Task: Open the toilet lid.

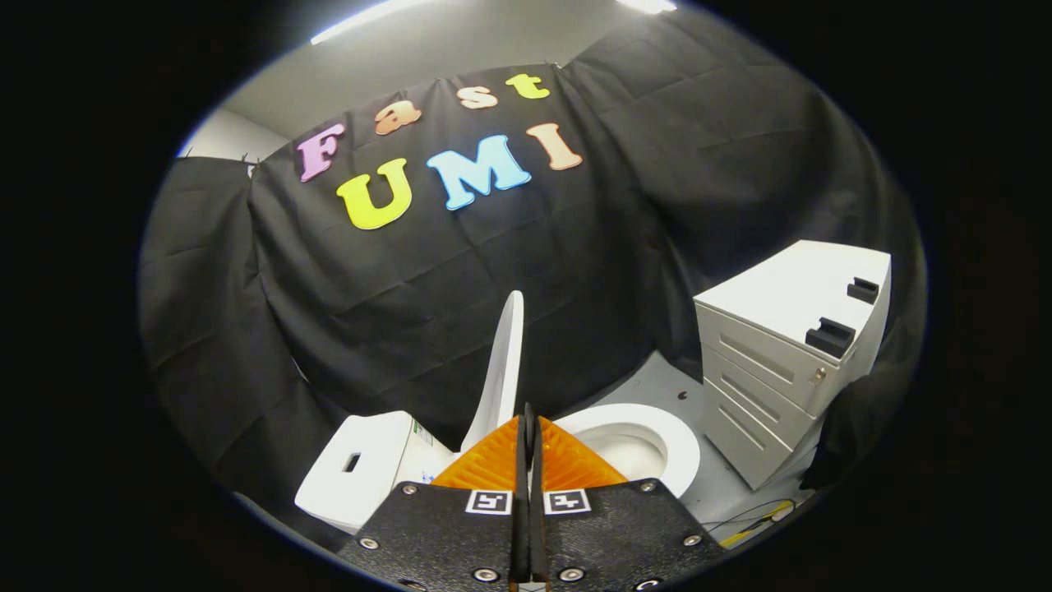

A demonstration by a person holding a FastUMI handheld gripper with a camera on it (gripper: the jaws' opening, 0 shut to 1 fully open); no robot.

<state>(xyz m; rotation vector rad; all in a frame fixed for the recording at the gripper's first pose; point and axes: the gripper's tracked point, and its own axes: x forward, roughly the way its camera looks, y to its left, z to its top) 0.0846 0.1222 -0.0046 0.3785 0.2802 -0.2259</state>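
The white toilet lid [503, 366] stands raised, nearly upright and seen edge-on, between the tank [362, 464] and the open seat ring [670, 448]. The bowl [629, 448] lies exposed to the right of the lid. My gripper [528, 415] is shut, its orange fingers [567, 464] pressed together with nothing between them. Its tips sit just in front of the lid's lower part, slightly to its right; whether they touch it I cannot tell.
A white drawer cabinet [781, 353] with two black blocks [830, 337] on top stands to the right of the toilet. Grey floor [666, 374] runs between them. Yellow and black cables [760, 522] lie on the floor near the cabinet's front. Black cloth walls the booth behind.
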